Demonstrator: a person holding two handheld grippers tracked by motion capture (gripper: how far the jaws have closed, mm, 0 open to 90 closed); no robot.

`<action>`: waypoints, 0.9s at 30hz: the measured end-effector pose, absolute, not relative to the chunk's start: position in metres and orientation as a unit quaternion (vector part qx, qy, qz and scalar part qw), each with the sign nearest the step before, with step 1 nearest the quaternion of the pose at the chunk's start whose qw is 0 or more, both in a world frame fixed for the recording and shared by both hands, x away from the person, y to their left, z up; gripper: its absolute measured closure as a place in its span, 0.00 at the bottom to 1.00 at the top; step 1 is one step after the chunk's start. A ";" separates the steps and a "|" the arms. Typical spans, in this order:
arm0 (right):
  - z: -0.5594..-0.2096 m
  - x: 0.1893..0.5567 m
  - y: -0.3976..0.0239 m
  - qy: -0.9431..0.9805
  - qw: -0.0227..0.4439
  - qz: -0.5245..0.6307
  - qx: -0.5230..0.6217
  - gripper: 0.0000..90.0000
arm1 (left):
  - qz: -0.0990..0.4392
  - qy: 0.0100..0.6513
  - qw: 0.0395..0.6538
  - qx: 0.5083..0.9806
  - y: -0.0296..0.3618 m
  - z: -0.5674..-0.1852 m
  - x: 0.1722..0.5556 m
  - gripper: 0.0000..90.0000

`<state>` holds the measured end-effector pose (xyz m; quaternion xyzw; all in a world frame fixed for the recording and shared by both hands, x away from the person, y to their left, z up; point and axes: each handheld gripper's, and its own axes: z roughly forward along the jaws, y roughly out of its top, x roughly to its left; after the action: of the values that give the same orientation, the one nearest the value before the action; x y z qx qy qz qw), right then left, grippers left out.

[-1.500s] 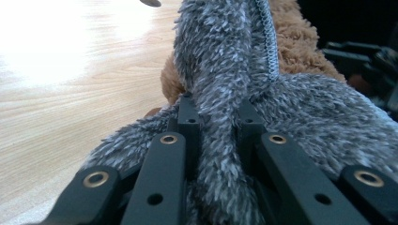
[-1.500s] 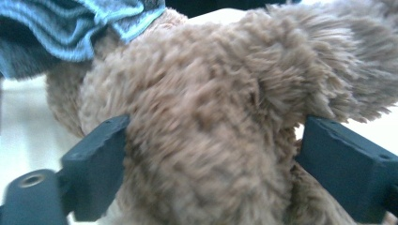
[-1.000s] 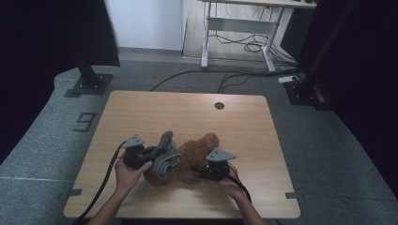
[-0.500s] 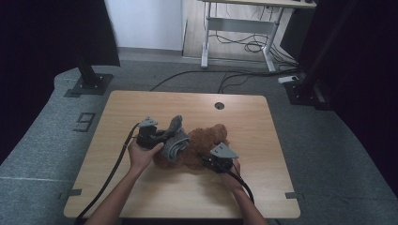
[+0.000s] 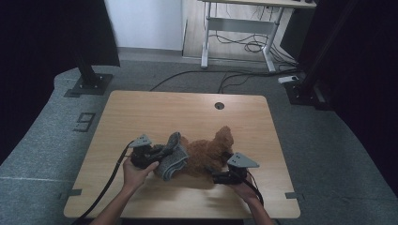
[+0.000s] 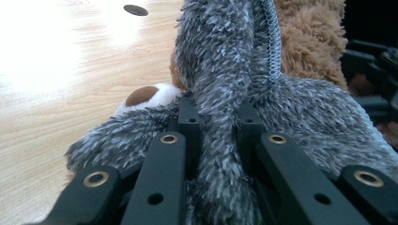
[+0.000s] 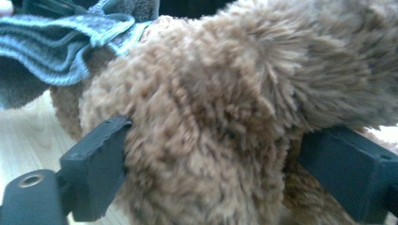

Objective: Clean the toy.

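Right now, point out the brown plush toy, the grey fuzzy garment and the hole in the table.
brown plush toy (image 5: 209, 154), high view, on its furry body.
grey fuzzy garment (image 6: 220, 84), left gripper view, on the fold standing above the jaws.
hole in the table (image 5: 219, 105), high view, on its dark centre.

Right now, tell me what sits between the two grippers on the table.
In the high view, the brown plush toy and its grey fuzzy garment lie between the left gripper and the right gripper.
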<state>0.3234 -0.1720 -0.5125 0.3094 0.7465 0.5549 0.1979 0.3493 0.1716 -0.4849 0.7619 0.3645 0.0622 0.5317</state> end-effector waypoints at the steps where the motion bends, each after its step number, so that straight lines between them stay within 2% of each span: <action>1: -0.512 0.327 -0.170 0.751 0.192 0.551 0.309 0.06 | 0.062 0.365 0.532 0.762 0.172 -0.485 0.348 0.87; 3: -0.513 0.334 -0.166 0.756 0.169 0.554 0.305 0.06 | 0.062 0.366 0.532 0.761 0.171 -0.485 0.347 0.87; 4: -0.515 0.336 -0.163 0.762 0.152 0.555 0.298 0.15 | 0.063 0.367 0.530 0.762 0.171 -0.484 0.348 0.87; 5: -0.520 0.334 -0.156 0.768 0.159 0.550 0.289 0.25 | 0.064 0.368 0.528 0.763 0.171 -0.483 0.348 0.87; 6: -0.520 0.334 -0.156 0.768 0.159 0.550 0.289 0.25 | 0.064 0.369 0.525 0.764 0.171 -0.480 0.349 0.87; 8: -0.523 0.328 -0.155 0.761 0.184 0.553 0.287 0.37 | 0.061 0.369 0.522 0.767 0.169 -0.472 0.351 0.86; 12: -0.527 0.320 -0.154 0.757 0.206 0.551 0.286 0.42 | 0.051 0.354 0.532 0.768 0.150 -0.448 0.353 0.85; 18: -0.529 0.311 -0.145 0.760 0.246 0.536 0.274 0.44 | 0.051 0.313 0.529 0.787 0.083 -0.418 0.356 0.85; 23: -0.530 0.306 -0.145 0.766 0.263 0.520 0.272 0.47 | 0.051 0.310 0.481 0.818 0.035 -0.431 0.369 0.85; 27: -0.535 0.306 -0.148 0.769 0.260 0.511 0.282 0.49 | 0.064 0.317 0.466 0.823 0.042 -0.440 0.370 0.86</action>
<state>0.3060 -0.1476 -0.5347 0.2818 0.7689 0.5115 0.2604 0.3703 0.0416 -0.4402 0.8234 0.3172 0.0637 0.4663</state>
